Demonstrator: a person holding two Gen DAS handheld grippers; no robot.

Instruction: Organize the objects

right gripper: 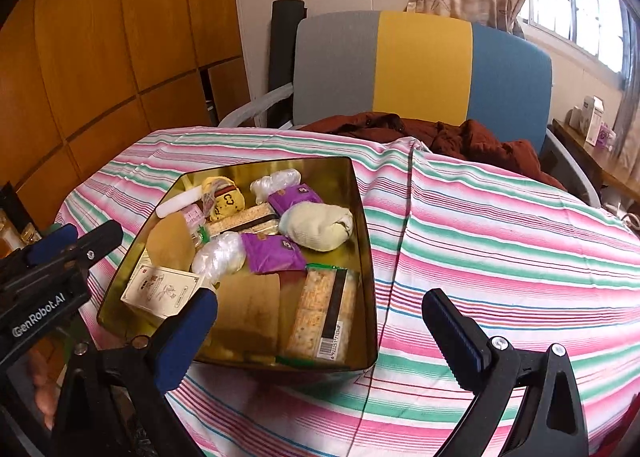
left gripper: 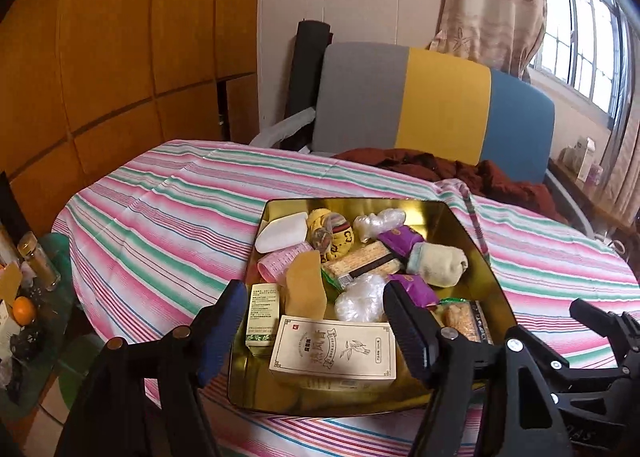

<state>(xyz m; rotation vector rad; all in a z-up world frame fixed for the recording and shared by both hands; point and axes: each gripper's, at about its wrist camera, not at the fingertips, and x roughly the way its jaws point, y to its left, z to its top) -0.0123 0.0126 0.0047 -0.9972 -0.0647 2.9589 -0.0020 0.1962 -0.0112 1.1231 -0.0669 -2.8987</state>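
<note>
Both pairs of tongs hang nearest the cameras, spread wide and holding nothing: the left tongs [left gripper: 316,313] poised over the near end of the gold tin [left gripper: 472,241], the right tongs [right gripper: 320,317] off its near right corner, over bare striped cloth. Probably the next pick is being chosen. Inside the tin's near wall lies the cream carton [left gripper: 334,349], flat so it packs low. Past it, purple sachets [right gripper: 272,253] and a rolled sock [right gripper: 316,231] fill the middle. Beyond the tin, the bench [right gripper: 500,225] ends at a chair [right gripper: 420,65].
</note>
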